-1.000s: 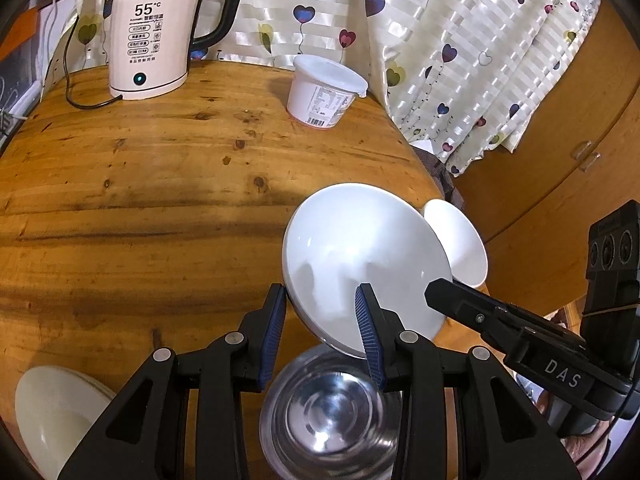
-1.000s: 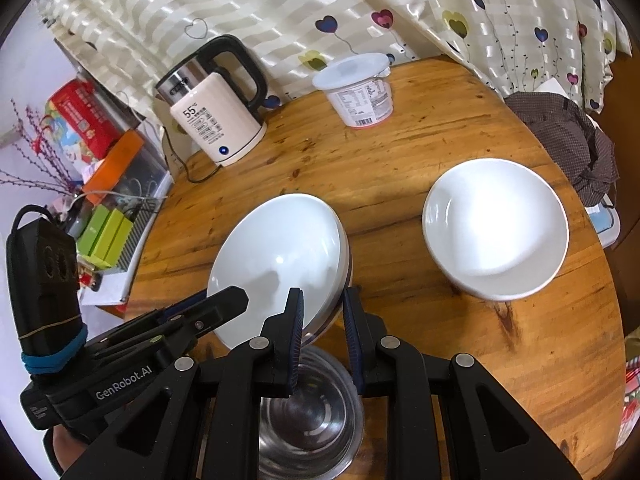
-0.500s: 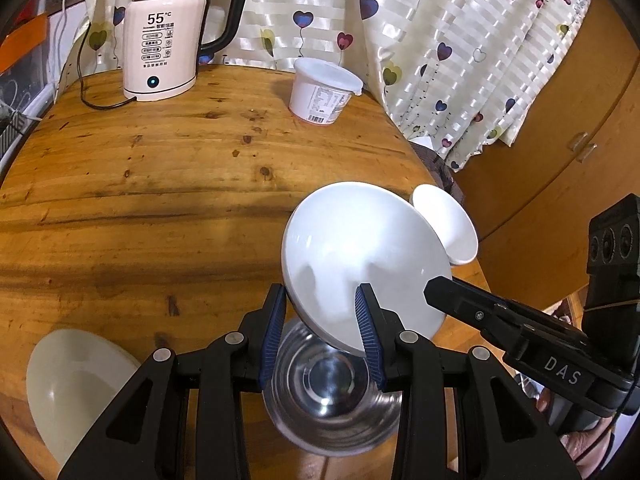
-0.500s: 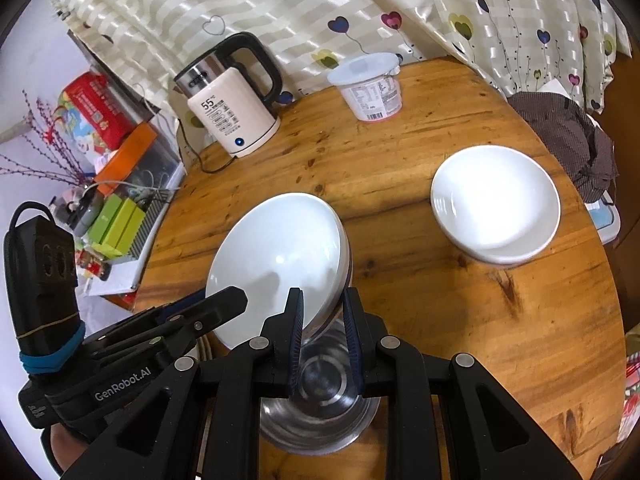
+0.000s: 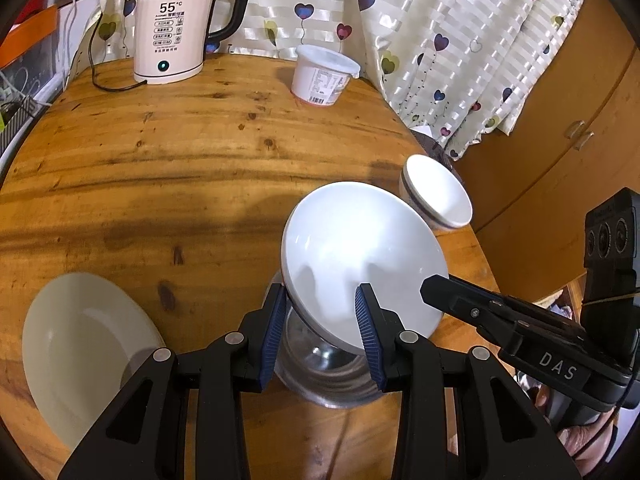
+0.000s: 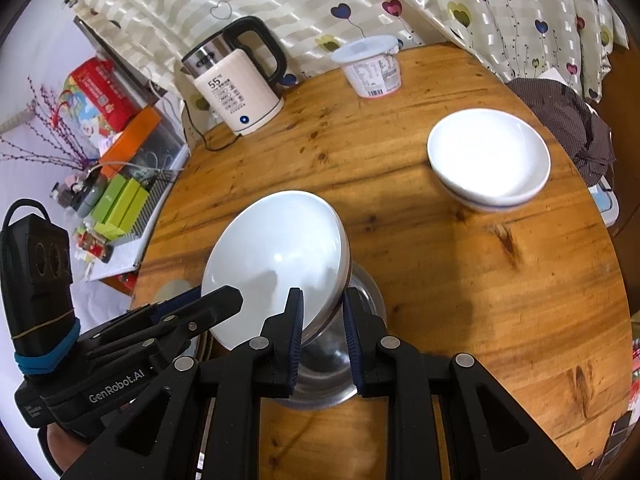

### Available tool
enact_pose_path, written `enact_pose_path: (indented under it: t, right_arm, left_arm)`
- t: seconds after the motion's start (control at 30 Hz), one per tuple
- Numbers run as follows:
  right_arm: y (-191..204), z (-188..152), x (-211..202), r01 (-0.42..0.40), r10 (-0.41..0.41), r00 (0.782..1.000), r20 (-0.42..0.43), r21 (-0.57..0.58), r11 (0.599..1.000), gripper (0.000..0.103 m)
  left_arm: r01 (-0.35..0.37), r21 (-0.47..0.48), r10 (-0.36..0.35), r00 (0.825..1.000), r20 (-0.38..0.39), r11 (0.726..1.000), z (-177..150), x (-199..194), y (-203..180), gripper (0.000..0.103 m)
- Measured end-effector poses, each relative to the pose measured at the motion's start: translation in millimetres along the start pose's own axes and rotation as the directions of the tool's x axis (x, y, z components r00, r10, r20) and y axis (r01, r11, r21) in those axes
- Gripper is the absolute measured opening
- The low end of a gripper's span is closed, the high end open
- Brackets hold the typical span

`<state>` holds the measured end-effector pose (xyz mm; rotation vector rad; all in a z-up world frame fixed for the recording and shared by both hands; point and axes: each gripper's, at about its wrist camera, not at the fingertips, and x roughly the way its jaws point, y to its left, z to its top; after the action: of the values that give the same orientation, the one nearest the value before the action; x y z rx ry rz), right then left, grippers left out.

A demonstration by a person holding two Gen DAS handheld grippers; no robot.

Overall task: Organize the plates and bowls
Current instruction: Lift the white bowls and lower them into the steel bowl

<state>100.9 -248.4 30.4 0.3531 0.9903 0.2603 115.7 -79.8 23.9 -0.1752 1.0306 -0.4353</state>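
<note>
**White bowl gripped from two sides above a steel bowl**

White and glossy, a large empty bowl (image 5: 360, 264) sits tilted in the middle of a round wooden table (image 5: 160, 168). Both grippers hold it. The left gripper (image 5: 320, 320) has its blue-padded jaws part-way open around the bowl's near rim, one pad outside and one inside. The right gripper (image 6: 320, 324) pinches the opposite rim with jaws set narrow. Part of a hand shows behind each tool.

Directly beneath the white bowl stands a stainless steel bowl (image 6: 340, 376), upright and empty, its shiny inside partly hidden by the white one. Whether the two touch cannot be told.

Toward the table's right edge rests a stack of two shallow white dishes (image 6: 488, 160), the top one empty. At the left, near the table's edge, lies an empty cream-coloured plate (image 5: 84, 344).

At the far side of the table, a white electric kettle (image 5: 172, 36) with a black handle shows "55°C". Beside it stands a lidded white plastic tub (image 5: 324, 76); its contents are hidden. Behind hangs a striped curtain (image 5: 440, 40) printed with hearts.
</note>
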Motion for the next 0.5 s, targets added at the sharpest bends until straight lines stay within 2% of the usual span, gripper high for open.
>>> enact_pose_path:
  t: [0.5]
  right_arm:
    - [-5, -21, 1, 0.012, -0.012, 0.999, -0.031, 0.003, 1.0, 0.02]
  left_arm:
    - [0.003, -0.005, -0.003, 1.0, -0.025, 1.0, -23, 3, -2, 0.037]
